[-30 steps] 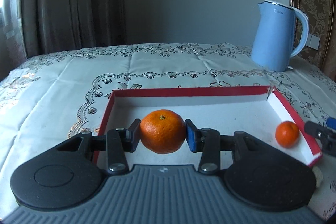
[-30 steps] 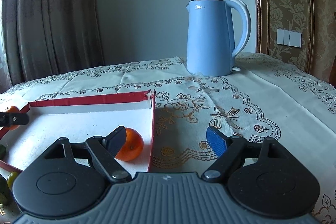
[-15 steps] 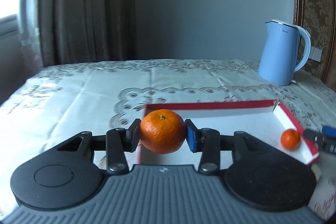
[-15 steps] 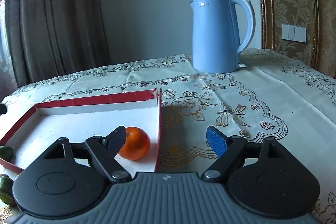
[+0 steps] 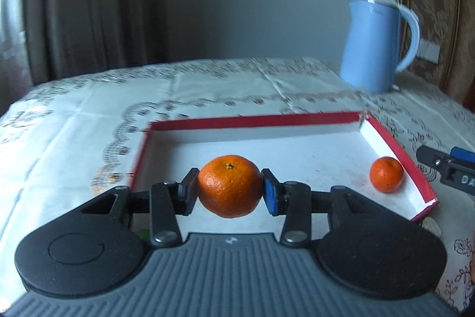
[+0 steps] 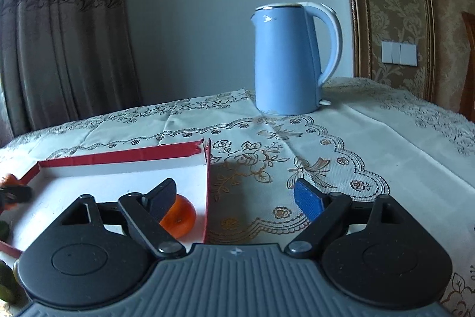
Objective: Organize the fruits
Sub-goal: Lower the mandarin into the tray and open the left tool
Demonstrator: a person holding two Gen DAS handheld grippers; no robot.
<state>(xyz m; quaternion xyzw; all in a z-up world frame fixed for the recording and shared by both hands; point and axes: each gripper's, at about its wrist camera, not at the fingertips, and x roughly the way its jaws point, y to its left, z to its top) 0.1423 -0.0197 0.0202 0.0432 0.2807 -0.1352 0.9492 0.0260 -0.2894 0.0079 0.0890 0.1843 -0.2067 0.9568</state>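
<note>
The surface (image 6: 371,138) wears a cream cloth printed with flowers. A shallow red-edged tray (image 5: 252,120) lies flat near the near edge. A blue kettle (image 6: 286,61) stands upright toward the far right corner, well apart from the tray.

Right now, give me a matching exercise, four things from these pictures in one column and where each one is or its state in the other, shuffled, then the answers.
Things
1. large orange
2. small orange
3. blue kettle
4. right gripper

Places or states
A. standing on the tablecloth beyond the tray
B. jaws wide and opening, nothing between them
C. clamped in the left gripper
D. lying in the red-edged tray near its right wall

Pairs: 1-C, 2-D, 3-A, 4-B
</note>
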